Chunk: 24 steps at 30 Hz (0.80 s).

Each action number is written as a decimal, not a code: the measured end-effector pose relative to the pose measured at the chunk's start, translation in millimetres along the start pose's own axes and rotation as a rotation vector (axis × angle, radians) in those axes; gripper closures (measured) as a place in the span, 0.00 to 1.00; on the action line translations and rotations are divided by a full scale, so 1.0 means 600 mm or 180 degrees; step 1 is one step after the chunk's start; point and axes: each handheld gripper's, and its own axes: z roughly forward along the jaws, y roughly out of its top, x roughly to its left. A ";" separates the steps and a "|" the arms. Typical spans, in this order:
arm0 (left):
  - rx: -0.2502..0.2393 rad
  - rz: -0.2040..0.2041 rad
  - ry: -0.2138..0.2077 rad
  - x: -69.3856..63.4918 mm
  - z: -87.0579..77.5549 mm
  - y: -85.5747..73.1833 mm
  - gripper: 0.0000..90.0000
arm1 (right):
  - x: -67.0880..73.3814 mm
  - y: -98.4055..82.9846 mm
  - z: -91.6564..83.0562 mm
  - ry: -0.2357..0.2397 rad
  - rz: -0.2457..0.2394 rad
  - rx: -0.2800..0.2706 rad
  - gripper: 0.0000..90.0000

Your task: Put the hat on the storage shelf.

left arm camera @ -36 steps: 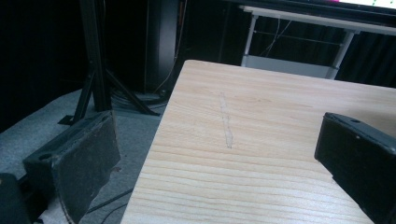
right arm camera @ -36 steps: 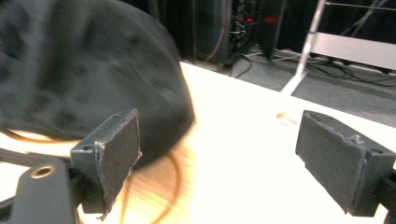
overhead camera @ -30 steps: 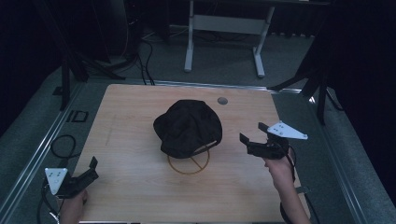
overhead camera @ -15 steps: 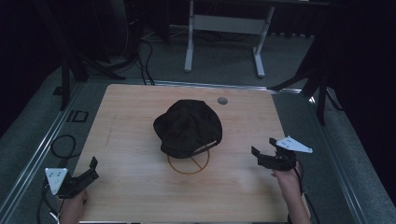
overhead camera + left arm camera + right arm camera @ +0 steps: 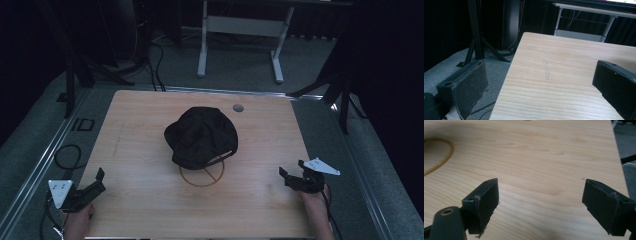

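A black cap (image 5: 201,136) sits mid-desk (image 5: 140,125), partly over a yellow ring (image 5: 201,175). Your left tongs (image 5: 98,181) at the near left corner and right tongs (image 5: 292,171) near the right edge gape wide, both empty and well apart from the cap.

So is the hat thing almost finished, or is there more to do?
It looks mostly done. The black cap sits on the yellow ring stand mid-table, with nobody touching it. Nothing is in hand: the left gripper and right gripper are both open and empty near the table's near corners. Whether any step is left, I cannot tell.
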 end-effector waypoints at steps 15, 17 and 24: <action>-0.0002 -0.0007 -0.0002 0.000 0.000 0.000 0.01 | -0.035 -0.031 -0.020 -0.0288 0.0152 -0.0003 0.15; -0.0002 -0.0006 -0.0001 0.000 0.000 0.000 0.01 | -0.040 -0.033 -0.023 -0.0345 0.0188 -0.0027 0.15; -0.0001 -0.0013 -0.0006 0.001 0.000 0.000 0.01 | -0.058 -0.043 -0.032 -0.0574 0.0308 -0.0169 0.15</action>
